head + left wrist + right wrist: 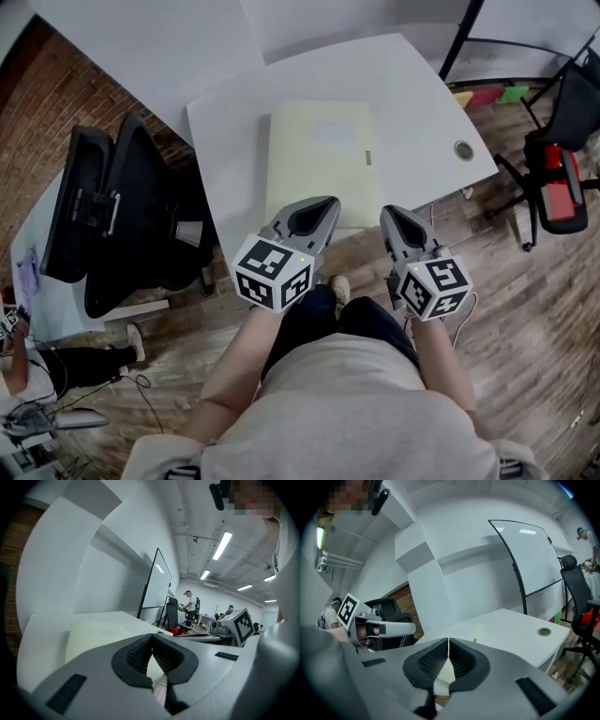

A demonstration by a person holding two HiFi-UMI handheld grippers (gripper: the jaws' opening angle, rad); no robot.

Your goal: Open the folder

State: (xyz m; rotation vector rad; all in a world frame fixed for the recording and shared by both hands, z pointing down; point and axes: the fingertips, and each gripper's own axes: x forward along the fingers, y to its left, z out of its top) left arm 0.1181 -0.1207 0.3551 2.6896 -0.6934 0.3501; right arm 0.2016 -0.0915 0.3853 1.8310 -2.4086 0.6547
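A pale yellow rectangular card folder [319, 155] lies flat and closed on the white table [422, 89], towards its near edge, right in front of the person. Its long axis runs from near to far, short edges facing the person and the wall. A small tab on its right long edge suggests the cover lifts from that side, with the spine on the left. The left gripper [325, 208] hangs over the folder's near edge. The right gripper [392, 218] sits just off the near right corner, probably lined up for that opening edge. Both pairs of jaws are pressed together with nothing between them, so neither has hold of the cover and the opening has not begun.
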